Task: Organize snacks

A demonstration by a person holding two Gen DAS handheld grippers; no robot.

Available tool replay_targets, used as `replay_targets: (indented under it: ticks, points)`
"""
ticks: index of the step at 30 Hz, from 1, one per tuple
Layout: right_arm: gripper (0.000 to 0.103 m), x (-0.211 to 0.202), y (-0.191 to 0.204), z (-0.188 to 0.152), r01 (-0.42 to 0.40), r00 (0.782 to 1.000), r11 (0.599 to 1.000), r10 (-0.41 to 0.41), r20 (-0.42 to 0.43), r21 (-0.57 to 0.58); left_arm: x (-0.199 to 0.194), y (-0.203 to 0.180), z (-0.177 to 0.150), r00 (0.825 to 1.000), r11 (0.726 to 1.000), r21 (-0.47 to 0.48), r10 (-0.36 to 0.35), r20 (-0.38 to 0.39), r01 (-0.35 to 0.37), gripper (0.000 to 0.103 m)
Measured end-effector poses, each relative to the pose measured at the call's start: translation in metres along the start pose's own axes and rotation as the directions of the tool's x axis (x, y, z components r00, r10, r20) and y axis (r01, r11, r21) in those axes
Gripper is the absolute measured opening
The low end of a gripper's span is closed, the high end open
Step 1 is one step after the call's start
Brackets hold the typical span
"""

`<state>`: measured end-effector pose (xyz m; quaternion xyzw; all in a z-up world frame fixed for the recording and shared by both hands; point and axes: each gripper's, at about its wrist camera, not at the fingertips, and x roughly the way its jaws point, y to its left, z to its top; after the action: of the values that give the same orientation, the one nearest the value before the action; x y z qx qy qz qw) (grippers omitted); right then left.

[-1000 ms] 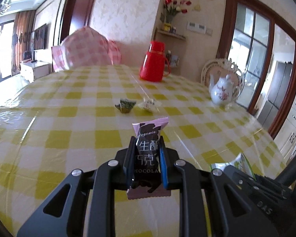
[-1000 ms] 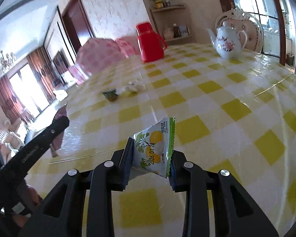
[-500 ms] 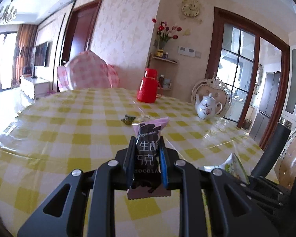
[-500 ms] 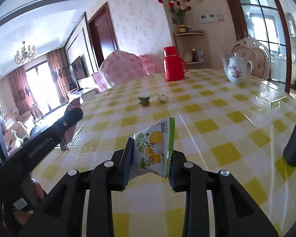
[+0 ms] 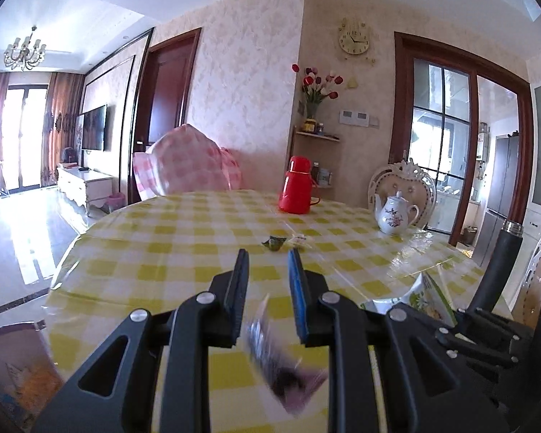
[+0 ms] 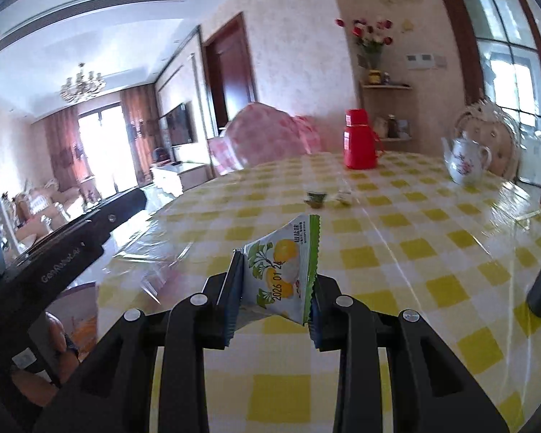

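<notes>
So the table [image 5: 184, 252] is a big round one covered in a yellow-and-white checked cloth with a shiny clear sheet over it (you can see window glare on it). Using the red thermos [image 5: 297, 191] as the landmark: it stands upright near the far edge. Off to its right, well apart and also by the edge, sits a white teapot with a floral print [image 5: 395, 216]. In front of the thermos, toward the middle of the table, lie two small wrapped snacks just beside each other, a dark green one [image 5: 273, 243] on the left and a whitish one [image 5: 299, 239] on the right.
</notes>
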<state>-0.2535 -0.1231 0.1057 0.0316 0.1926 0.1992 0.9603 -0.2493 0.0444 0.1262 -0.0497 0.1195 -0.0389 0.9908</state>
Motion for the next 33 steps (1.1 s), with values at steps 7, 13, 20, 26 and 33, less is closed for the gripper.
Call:
replay_targets:
  ticks: [7,13,20,26,33]
  points:
    - [0.031,0.003,0.040,-0.005,-0.047,0.999,0.996,0.047,0.007,-0.069,-0.019,0.036,-0.010,0.997,0.997,-0.007,0.078,-0.021,-0.078,0.022]
    - [0.038,0.024,0.006,-0.006,-0.037,0.994,0.996,0.028,-0.106,-0.079,-0.020,0.074,-0.023,0.991,0.992,-0.050,0.108,-0.083,-0.112,0.022]
    - [0.035,0.050,-0.015,-0.049,-0.021,0.964,0.998,0.004,-0.267,-0.060,-0.013,0.091,-0.043,0.983,0.991,-0.054,0.110,-0.145,-0.119,0.022]
    - [0.070,0.050,-0.035,-0.049,0.077,0.956,0.995,-0.093,-0.279,-0.068,0.005,0.069,-0.056,0.972,0.997,-0.068,-0.035,-0.234,0.019,0.021]
    - [0.081,0.079,-0.044,-0.055,0.062,0.908,0.992,-0.102,-0.406,-0.109,0.033,0.033,-0.087,0.916,0.989,-0.108,-0.137,-0.376,0.104,0.022]
